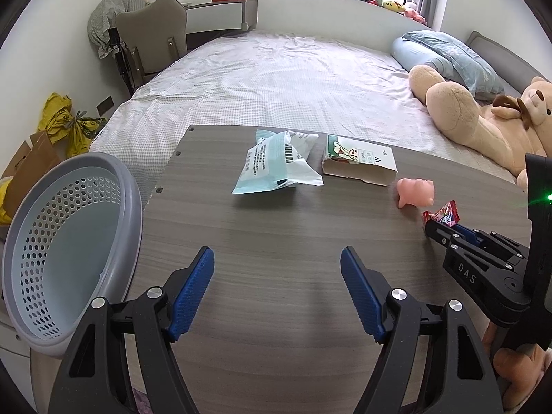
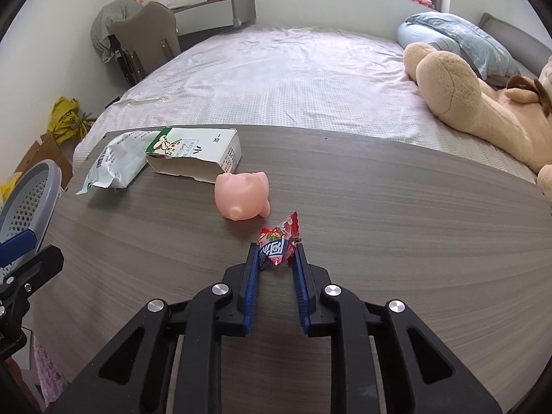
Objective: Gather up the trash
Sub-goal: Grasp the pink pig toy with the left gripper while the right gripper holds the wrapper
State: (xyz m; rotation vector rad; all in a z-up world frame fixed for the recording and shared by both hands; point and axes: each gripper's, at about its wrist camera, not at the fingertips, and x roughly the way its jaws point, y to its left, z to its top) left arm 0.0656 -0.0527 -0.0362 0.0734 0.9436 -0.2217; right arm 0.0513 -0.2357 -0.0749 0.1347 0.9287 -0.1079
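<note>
A red candy wrapper [image 2: 280, 243] sits between my right gripper's [image 2: 277, 253] blue pads, which are closed on it at the table surface; it also shows in the left wrist view [image 1: 443, 214]. A white-and-teal plastic bag [image 1: 281, 164] and an open white carton [image 1: 358, 162] lie at the table's far side. My left gripper [image 1: 277, 258] is open and empty above the near table. A grey perforated basket [image 1: 72, 241] stands at the table's left edge.
A pink toy pig [image 2: 243, 196] lies just beyond the wrapper. The wooden table [image 1: 276, 227] adjoins a bed [image 1: 276, 79] with a large teddy bear [image 1: 483, 117] and pillow. A chair [image 1: 151, 38], yellow bags [image 1: 65, 120] and a cardboard box are at left.
</note>
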